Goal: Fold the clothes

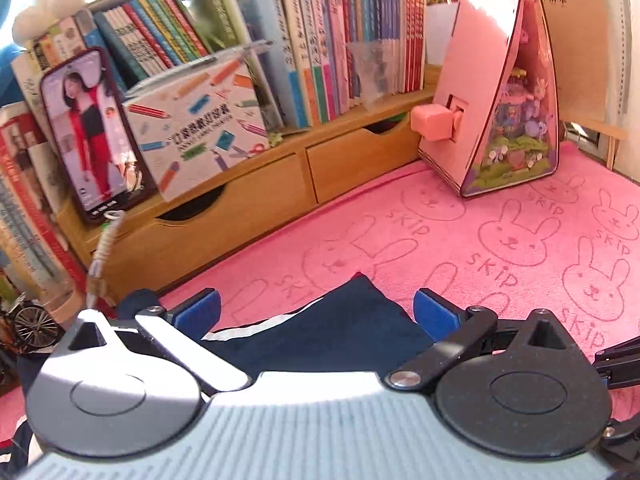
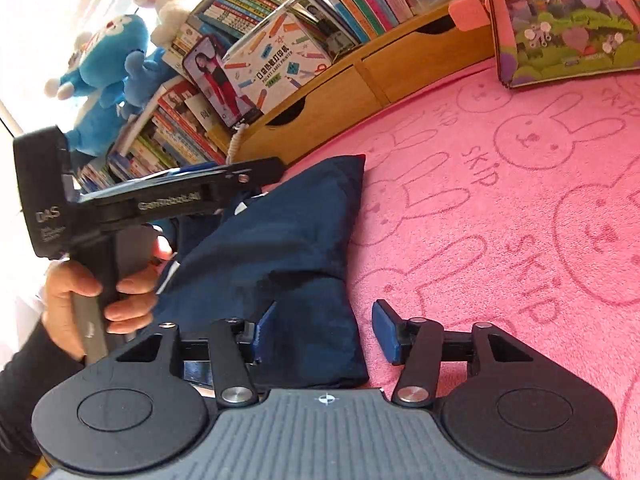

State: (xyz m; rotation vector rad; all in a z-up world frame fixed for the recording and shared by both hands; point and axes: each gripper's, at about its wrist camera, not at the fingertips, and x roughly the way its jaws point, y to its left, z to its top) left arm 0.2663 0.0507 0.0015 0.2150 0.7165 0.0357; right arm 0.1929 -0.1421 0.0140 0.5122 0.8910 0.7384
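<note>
Currently, left wrist view: left claw (image 1: 316,310) stands wide, gripping nothing; the folded navy garment (image 1: 336,328) lies between and beneath its pads on the pink blanket (image 1: 500,248). Right wrist view: right claw (image 2: 324,330) stands partly spread, empty; garment (image 2: 280,256) lies ahead, by its left pad.

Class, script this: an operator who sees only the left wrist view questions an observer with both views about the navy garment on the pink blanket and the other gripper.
Operator: I see only a navy corner between my pads. How does the rest lie?
Observer: The navy garment is a folded bundle lying along the pink blanket.
Operator: Where is the right gripper?
Observer: The right gripper is at the bundle's other end, jaws open, one pad over cloth, one over blanket.
Operator: What holds mine?
Observer: A hand wraps the handle of the left gripper.
</note>
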